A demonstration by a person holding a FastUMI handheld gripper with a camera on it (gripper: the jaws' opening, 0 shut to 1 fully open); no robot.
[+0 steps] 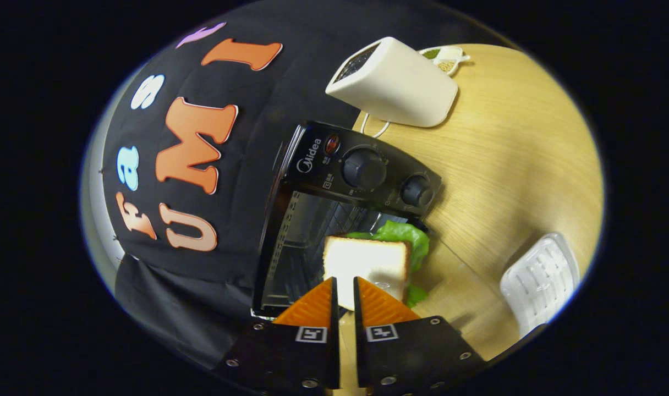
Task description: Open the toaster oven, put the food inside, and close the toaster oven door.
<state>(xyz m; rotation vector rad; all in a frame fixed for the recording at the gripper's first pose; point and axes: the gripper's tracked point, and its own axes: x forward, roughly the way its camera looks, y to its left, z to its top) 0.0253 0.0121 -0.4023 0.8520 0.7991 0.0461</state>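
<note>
The jaws are pinched on the sandwich (367,264) — bread with lettuce showing behind it — which sits between them and juts forward toward the toaster oven (345,209). The oven door (455,275) is already open, lying down toward the bench (521,154). By my reading the opening is done — loading the sandwich and closing the door are left.

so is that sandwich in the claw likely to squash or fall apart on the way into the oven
Probably soft: the sandwich looks like thick bread, so the claw, shut on its edge, may dent it. The lettuce sticks out loose and could slip free. It seems light, held by one edge without visible sagging.
</note>
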